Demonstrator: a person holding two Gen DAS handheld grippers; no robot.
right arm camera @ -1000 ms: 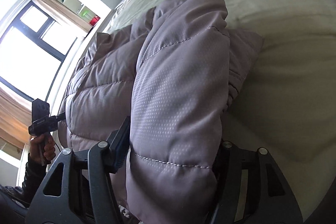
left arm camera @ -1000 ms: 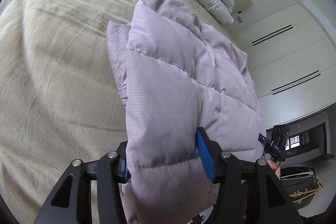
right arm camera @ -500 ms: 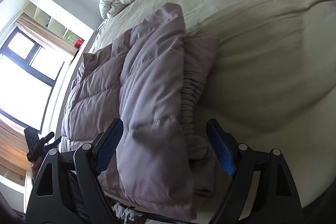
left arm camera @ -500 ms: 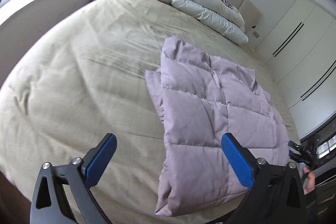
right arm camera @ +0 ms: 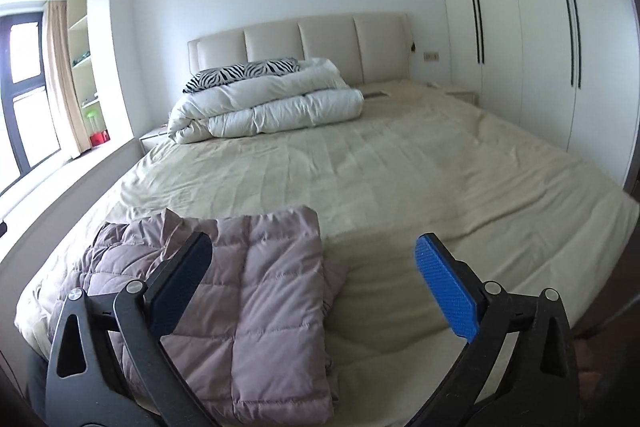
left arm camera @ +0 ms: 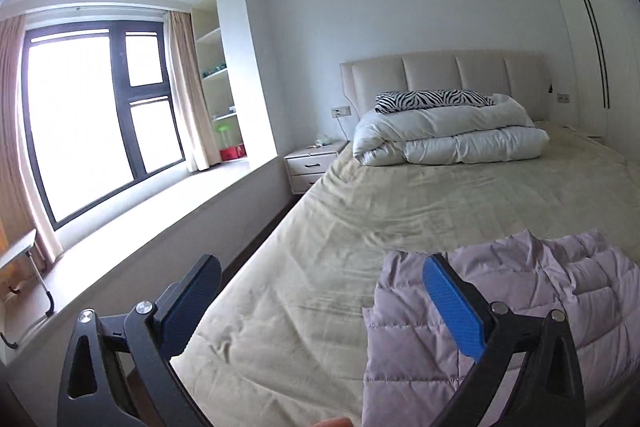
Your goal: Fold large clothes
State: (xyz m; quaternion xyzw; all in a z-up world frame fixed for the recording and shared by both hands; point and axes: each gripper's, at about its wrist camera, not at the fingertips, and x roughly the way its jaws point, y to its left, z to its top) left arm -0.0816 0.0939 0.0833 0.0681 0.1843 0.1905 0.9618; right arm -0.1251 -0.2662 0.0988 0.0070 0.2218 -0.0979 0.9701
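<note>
A lilac quilted jacket (left arm camera: 540, 291) lies folded into a thick rectangle on the beige bed (left arm camera: 400, 211), near its foot edge. In the left wrist view it sits low and right, partly behind my right finger. My left gripper (left arm camera: 320, 263) hangs open above the bed, its jaws wide with nothing between them. In the right wrist view the jacket (right arm camera: 272, 287) is low and left, below my left finger. My right gripper (right arm camera: 314, 241) is raised over it; its jaws are opening and hold nothing, with only the sheet (right arm camera: 400, 167) behind them.
A folded white duvet (right arm camera: 272, 111) and a zebra pillow (right arm camera: 244, 71) lie by the headboard. A nightstand (left arm camera: 314, 167) and a window ledge (left arm camera: 160, 227) run along the bed's left side. White wardrobe doors (right arm camera: 540, 27) stand on the right.
Both grippers let go of the jacket, opened wide and rose away from it. They tilted up from looking down at the fabric to looking along the bed. The jacket stays folded on the bed.
</note>
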